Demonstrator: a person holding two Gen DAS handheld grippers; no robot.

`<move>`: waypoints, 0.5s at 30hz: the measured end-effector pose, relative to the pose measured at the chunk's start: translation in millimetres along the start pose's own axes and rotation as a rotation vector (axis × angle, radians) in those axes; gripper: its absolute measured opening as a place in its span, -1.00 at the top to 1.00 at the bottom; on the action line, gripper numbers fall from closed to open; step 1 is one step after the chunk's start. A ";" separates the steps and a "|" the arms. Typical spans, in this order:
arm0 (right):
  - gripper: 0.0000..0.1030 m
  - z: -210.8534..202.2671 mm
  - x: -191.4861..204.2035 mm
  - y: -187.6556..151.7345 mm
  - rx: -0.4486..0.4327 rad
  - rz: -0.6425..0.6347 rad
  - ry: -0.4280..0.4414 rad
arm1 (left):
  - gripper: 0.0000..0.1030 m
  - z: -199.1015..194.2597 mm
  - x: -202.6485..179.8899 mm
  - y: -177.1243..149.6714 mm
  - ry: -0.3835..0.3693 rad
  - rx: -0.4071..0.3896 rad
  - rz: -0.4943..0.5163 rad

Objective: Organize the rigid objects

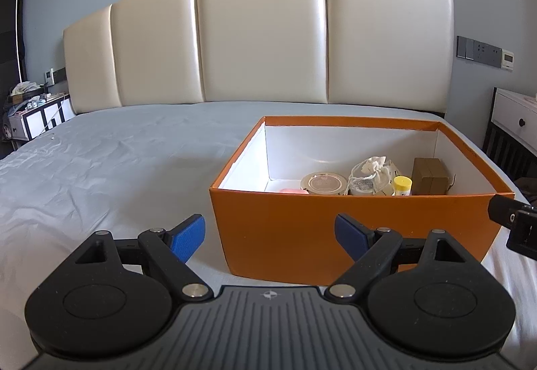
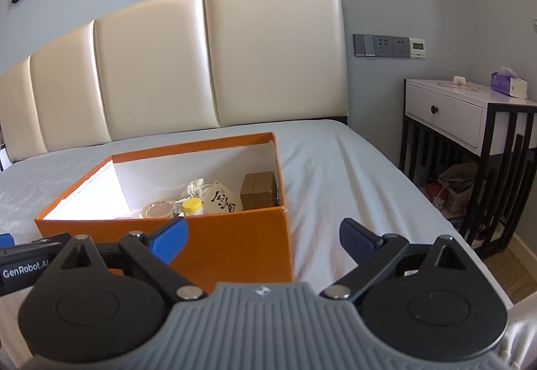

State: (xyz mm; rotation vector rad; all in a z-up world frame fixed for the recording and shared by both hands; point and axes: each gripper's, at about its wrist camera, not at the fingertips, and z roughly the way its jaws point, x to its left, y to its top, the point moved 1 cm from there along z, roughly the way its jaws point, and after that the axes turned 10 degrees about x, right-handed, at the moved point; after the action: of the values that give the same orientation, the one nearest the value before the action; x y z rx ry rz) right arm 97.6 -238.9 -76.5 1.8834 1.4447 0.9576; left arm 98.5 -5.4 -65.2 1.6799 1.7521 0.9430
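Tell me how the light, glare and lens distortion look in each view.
Left wrist view: daylight sheen streaks the headboard, whose top bows under fisheye; corners vignette black; the orange box is sharp. Right wrist view: similar headboard glare, the nightstand leans with distortion, and the box interior's right side sits in shadow.

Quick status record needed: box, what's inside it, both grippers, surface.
surface: bed sheet
box: orange box, open, no lid in view, on the bed
contents: round tin, white pouch, yellow-capped bottle, brown box, something pink mostly hidden
left gripper: open, empty, before the box
right gripper: open, empty
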 end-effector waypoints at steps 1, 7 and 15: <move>-0.86 -0.5 -0.4 -0.2 -0.001 0.002 0.000 | -0.97 0.2 -0.4 0.5 0.001 0.000 0.003; -0.88 -2.9 -0.2 -0.8 -0.011 -0.001 -0.002 | -0.97 0.2 0.7 0.5 0.002 0.002 0.005; -0.88 -2.8 0.0 -0.6 -0.011 0.000 -0.003 | -0.97 0.7 1.9 0.5 -0.001 0.004 0.006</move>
State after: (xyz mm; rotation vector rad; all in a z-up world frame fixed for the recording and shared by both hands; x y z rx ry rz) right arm 95.0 -238.7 -75.3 1.8759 1.4351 0.9600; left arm 99.1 -3.5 -65.1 1.6879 1.7506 0.9423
